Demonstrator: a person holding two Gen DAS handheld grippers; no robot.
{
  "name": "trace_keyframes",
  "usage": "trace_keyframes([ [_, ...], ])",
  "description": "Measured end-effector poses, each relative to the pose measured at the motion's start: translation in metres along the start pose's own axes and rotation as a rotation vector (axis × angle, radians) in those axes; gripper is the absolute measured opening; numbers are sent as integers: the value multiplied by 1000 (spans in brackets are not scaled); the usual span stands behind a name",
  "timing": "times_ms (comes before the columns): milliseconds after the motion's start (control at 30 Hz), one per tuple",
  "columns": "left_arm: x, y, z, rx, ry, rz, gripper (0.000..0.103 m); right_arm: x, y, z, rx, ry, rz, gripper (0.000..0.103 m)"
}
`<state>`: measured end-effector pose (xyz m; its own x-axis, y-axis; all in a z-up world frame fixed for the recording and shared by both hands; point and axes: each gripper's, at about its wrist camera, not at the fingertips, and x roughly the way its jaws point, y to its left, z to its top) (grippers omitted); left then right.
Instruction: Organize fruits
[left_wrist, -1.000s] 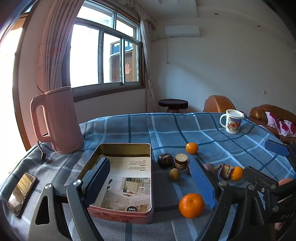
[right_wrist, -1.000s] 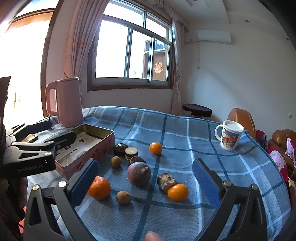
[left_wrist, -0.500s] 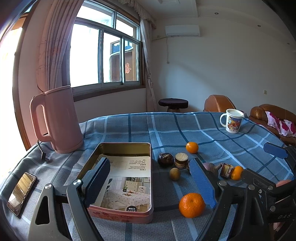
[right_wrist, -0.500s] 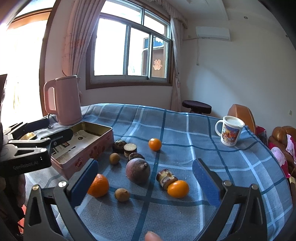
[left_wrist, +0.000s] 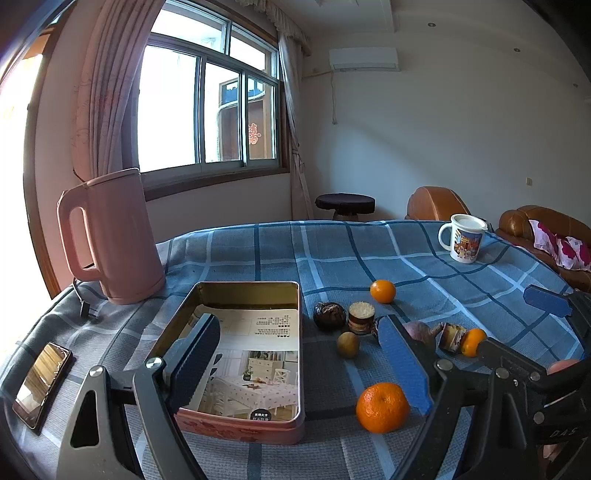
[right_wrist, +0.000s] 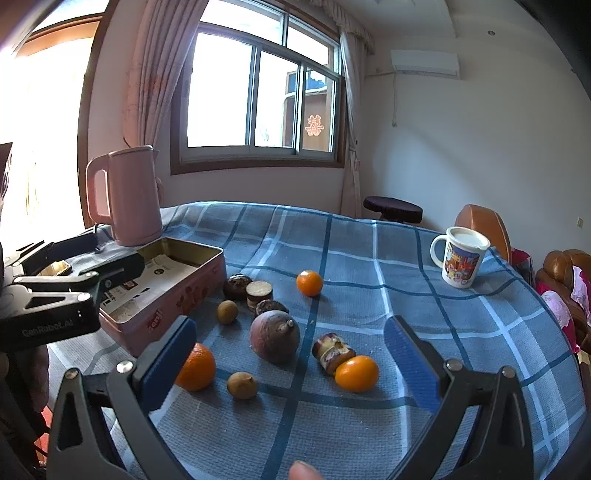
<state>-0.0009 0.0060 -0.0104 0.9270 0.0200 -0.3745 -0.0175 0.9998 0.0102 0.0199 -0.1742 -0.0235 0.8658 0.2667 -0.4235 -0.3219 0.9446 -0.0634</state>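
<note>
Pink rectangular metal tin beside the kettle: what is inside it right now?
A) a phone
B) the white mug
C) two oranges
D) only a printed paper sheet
D: the pink rectangular metal tin holds only a printed paper sheet; every orange, like the large orange, lies on the blue plaid tablecloth.

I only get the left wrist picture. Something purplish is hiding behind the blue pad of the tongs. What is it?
Observer: The right wrist view shows it whole: a large round purple-brown fruit with a small stem nub.
Visitor: I count one small brown fruit. Any more?
Observer: Yes, a second small brown fruit lies beside the big orange, nearer the camera than the purple-brown fruit.
Visitor: Are the right tongs holding anything?
Observer: No. The right tongs are wide open and grip nothing.
</note>
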Motion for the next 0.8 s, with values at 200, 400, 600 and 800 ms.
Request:
trace_keyframes([
  [200, 1, -3, -1, 5, 6, -1, 89, 0, -1, 0, 1, 2, 1, 103],
  [400, 3, -7, -1, 11, 11, -1, 89, 1, -1, -1, 1, 4, 1, 103],
  [600, 6, -9, -2, 14, 22, -6, 89, 2, -1, -2, 1, 8, 4, 103],
  [800, 8, -11, -5, 20, 32, -11, 89, 6, -5, -9, 12, 22, -2, 103],
])
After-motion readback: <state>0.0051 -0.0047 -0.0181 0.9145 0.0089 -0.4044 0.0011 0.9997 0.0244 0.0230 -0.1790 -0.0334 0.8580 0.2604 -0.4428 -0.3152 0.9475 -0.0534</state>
